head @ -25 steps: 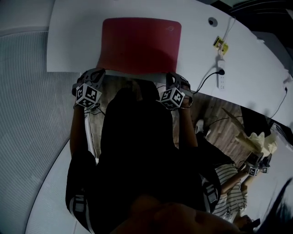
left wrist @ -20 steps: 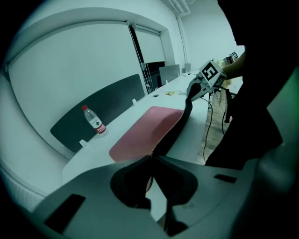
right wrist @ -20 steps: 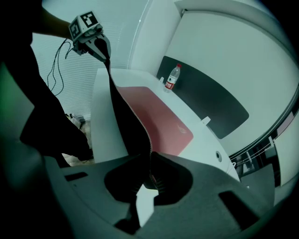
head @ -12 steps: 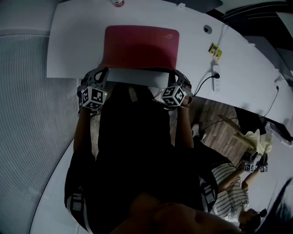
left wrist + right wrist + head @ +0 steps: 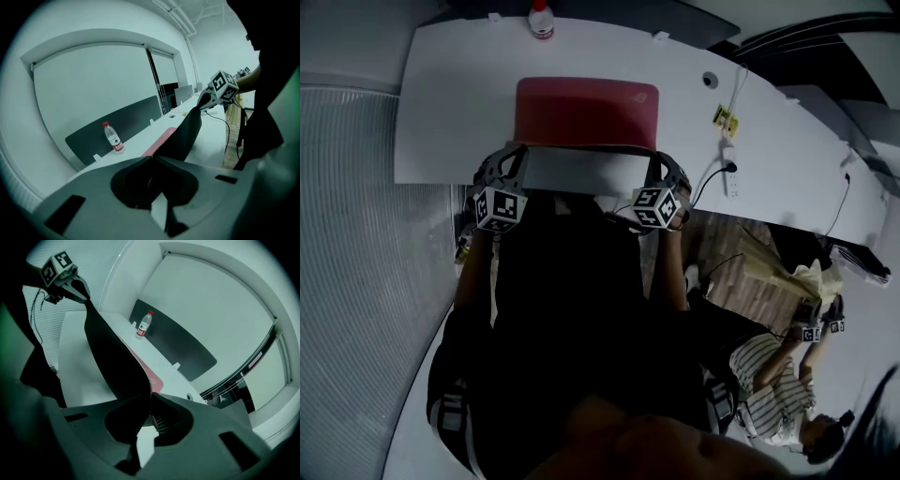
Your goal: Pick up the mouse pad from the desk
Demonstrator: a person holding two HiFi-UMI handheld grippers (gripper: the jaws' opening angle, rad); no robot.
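Observation:
The mouse pad [image 5: 586, 111] is red on top and dark underneath, and it lies over the white desk [image 5: 450, 103]. My left gripper [image 5: 514, 161] is shut on its near left corner and my right gripper [image 5: 657, 169] on its near right corner. In the left gripper view the pad [image 5: 185, 133] runs as a dark raised sheet from my left gripper's closed jaws [image 5: 152, 158] to the right gripper [image 5: 206, 101]. Its pink far part rests on the desk. The right gripper view shows the same sheet [image 5: 112, 357] pinched at my right gripper [image 5: 150, 397] and stretched to the left gripper [image 5: 79, 289].
A water bottle [image 5: 541, 19] with a red cap stands at the desk's far edge before a dark divider panel [image 5: 117, 124]. A power strip [image 5: 729, 173] with cables lies to the right. Another person [image 5: 778, 384] with grippers is at the lower right. My dark torso fills the foreground.
Both grippers have risen and carried the pad's near edge up with them. The pad sits lower in the head view, and the bottle has come into view.

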